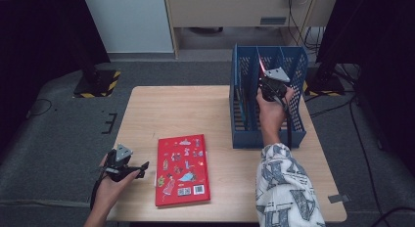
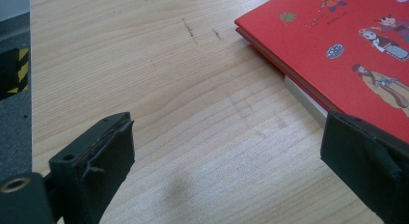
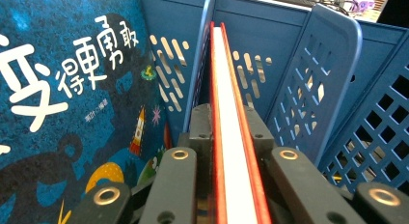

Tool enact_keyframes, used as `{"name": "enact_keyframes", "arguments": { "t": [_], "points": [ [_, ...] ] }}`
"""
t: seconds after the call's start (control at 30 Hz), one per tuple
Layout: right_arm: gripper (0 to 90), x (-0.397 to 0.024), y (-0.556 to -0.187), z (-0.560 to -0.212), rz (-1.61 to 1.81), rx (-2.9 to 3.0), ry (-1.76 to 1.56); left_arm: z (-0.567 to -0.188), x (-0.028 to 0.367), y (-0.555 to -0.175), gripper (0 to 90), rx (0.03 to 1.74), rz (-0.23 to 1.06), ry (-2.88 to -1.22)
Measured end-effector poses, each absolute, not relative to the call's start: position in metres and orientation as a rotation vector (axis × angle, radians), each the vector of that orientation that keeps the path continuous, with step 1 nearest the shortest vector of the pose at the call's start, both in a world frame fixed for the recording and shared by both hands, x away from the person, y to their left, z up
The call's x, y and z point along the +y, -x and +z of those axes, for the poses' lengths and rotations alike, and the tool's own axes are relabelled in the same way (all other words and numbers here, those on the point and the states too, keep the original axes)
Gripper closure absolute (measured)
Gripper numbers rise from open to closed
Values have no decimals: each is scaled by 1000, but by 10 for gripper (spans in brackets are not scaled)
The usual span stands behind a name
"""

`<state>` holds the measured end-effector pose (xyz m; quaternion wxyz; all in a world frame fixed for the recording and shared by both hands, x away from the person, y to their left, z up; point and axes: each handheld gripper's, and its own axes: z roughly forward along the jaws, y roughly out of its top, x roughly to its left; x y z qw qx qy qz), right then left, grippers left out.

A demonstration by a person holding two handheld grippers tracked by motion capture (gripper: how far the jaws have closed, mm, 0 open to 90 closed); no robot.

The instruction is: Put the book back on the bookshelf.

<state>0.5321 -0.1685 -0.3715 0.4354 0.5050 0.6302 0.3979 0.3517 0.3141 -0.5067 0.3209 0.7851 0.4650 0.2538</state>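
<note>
Red covers edge-on, a thin book [image 3: 234, 137] sits clamped between our right gripper [image 3: 230, 137] jaws, held upright over the blue file rack [image 1: 244, 114] at the table's far right, beside a blue picture book [image 3: 72, 89]; our left gripper [image 2: 226, 171] rests wide open and empty at the near left, just beside a second red book [image 1: 182, 169] lying flat.

Black two-jaw grippers [image 1: 275, 85] with grey three-cornered plates [image 1: 123, 150], brass-ringed screw holes, trailing black cables; patterned white-and-grey sleeve [image 1: 286, 188]
</note>
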Motion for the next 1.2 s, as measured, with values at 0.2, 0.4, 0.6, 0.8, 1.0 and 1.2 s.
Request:
{"name": "enact_keyframes", "arguments": {
  "t": [0.2, 0.4, 0.6, 0.8, 1.0, 1.2],
  "points": [
    [732, -170, -529, -371, 1004, 1589, -1239, -506, 314, -352, 41, 1222, 669, -2061],
    [644, -170, -523, -372, 1032, 1602, -1235, -506, 314, -352, 41, 1221, 670, -2061],
    [625, -174, -513, -373, 1051, 1601, -1242, -506, 314, -351, 41, 1221, 672, -2062],
    [654, -177, -504, -376, 1063, 1611, -1240, -506, 314, -351, 41, 1223, 673, -2062],
    [676, -180, -499, -380, 1058, 1616, -1246, -506, 314, -351, 41, 1220, 675, -2064],
    [720, -181, -496, -384, 1053, 1624, -1249, -506, 313, -351, 41, 1221, 675, -2064]
  ]
}}
